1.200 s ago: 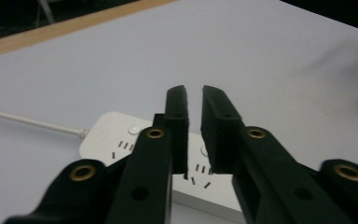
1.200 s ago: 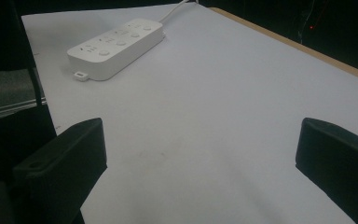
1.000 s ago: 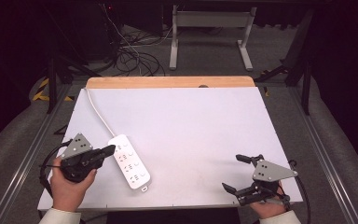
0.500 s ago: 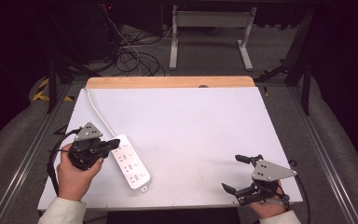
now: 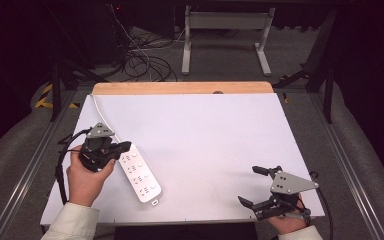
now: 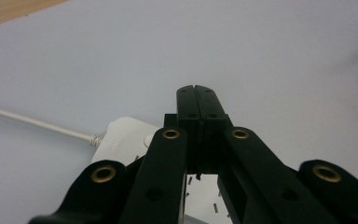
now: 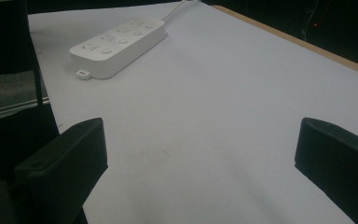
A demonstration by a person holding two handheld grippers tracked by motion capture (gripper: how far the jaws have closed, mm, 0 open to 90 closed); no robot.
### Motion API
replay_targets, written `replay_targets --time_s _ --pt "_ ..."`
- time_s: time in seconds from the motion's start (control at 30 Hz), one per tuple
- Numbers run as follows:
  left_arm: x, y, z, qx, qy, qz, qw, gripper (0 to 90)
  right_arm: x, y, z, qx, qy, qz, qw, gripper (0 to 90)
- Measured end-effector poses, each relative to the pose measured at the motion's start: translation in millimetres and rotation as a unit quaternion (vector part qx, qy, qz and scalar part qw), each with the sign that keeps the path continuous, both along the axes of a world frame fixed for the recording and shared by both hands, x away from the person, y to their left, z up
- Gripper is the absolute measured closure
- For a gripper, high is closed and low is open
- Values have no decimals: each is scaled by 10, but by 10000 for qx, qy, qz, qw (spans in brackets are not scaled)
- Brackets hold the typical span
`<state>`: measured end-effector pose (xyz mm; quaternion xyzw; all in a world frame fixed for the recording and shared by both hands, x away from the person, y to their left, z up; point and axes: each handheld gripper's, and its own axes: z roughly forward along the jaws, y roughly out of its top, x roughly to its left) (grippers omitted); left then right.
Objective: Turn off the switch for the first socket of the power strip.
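Worktop (image 5: 205, 150), white-surfaced with a bare wooden strip (image 5: 180, 88) along its far edge, seen from above your side. Your left gripper (image 5: 122, 147) sits near the left edge, about midway between the near and far edges, held in your left hand (image 5: 86, 177); its grey three-cornered plate faces up and its cable loops off the left edge. Its jaws are pressed together with nothing between them, as the left gripper view confirms: the two black tips (image 6: 197, 100) meet along a thin seam. The closed tips lie over the far end of the white power strip (image 5: 140, 171), where its cord enters; whether they touch the casing cannot be told from either view.

Power strip: it lies flat on the worktop in the near-left part, running diagonally from beside your left gripper down toward the near edge, socket face up, with a small hanging tab at its near end. Its white cord (image 5: 102, 117) runs from the far end toward the far-left corner, at the wooden strip.

Your right gripper (image 5: 260, 186) rests at the near-right corner of the worktop, held in your right hand (image 5: 290, 225), well apart from the power strip. Its jaws stand wide, with bare worktop between them; in the right gripper view the two black pads sit at the left and right borders, and the power strip (image 7: 119, 46) lies farther off at the upper left.
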<state>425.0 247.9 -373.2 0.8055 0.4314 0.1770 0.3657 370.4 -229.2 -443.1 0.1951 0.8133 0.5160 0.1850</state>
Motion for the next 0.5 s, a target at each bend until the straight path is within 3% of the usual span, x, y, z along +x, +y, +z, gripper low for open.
replay_targets --time_s 0.37,0.4,0.43,0.5 --pt "180 -23 -104 147 225 119 9996 900 1 7 -5 -22 18 7 10000 28" --pt "193 -13 -106 236 196 137 9994 900 2 6 -6 -22 22 3 10000 28" --pt "198 -20 -118 146 264 153 9994 900 4 7 -7 -14 31 5 10000 28" --pt "222 -18 -133 206 292 152 9992 900 6 7 -7 -37 31 6 10000 28"
